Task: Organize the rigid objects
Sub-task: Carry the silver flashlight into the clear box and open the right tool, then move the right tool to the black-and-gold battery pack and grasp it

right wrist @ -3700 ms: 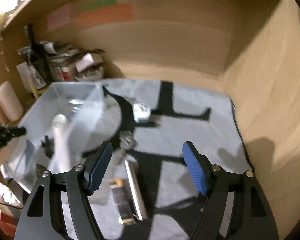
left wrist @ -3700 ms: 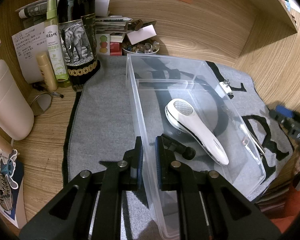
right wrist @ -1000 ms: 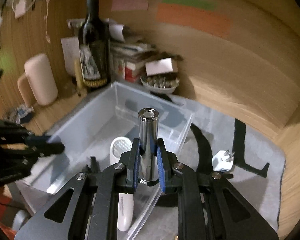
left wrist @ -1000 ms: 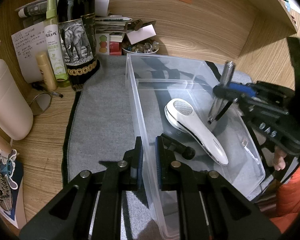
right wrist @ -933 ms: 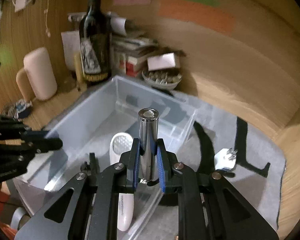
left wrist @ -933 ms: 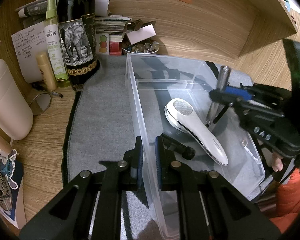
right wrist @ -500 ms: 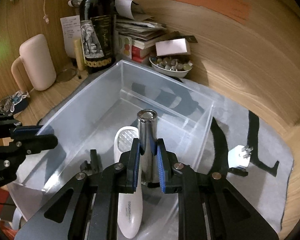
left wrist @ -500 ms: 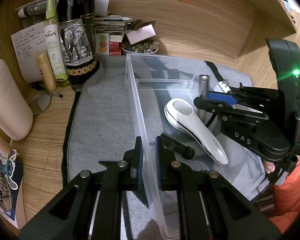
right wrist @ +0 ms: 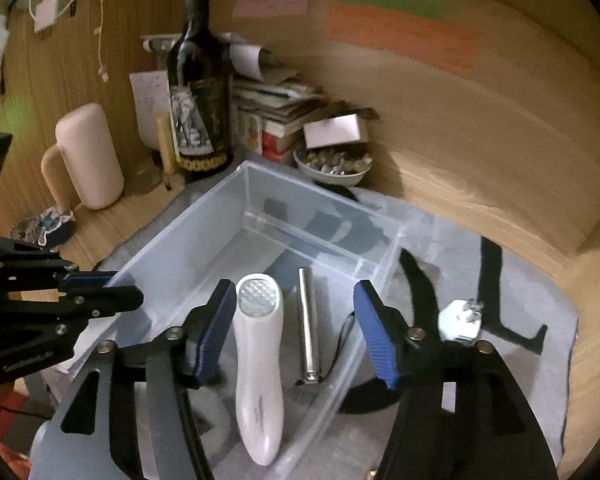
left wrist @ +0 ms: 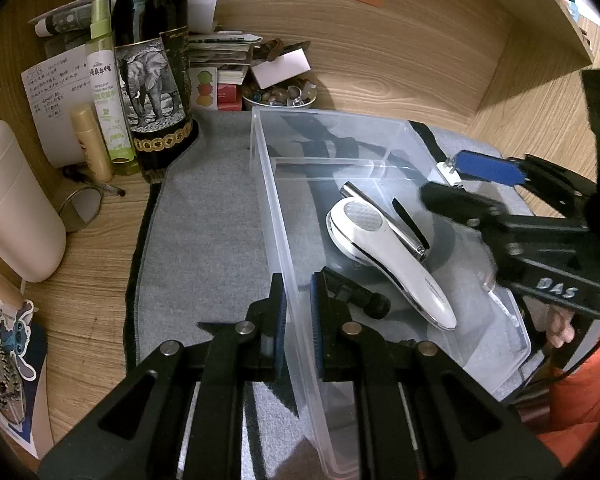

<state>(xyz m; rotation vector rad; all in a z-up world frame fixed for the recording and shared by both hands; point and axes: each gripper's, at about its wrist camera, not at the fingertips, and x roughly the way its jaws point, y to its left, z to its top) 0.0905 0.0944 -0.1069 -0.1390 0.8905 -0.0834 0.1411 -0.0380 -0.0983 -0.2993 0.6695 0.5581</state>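
Note:
A clear plastic bin sits on a grey mat. In it lie a white handheld device, a silver metal cylinder beside it, and a small black item. My left gripper is shut on the bin's near left wall. My right gripper is open and empty, just above the bin over the cylinder.
A white plug adapter lies on the mat right of the bin. A wine bottle, spray bottle, pink jug, books and a bowl of trinkets crowd the back left. Wooden walls enclose the desk.
My right gripper carried the silver cylinder over the bin, opened and let it go. The cylinder now lies in the bin beside the white device. The left gripper has not moved.

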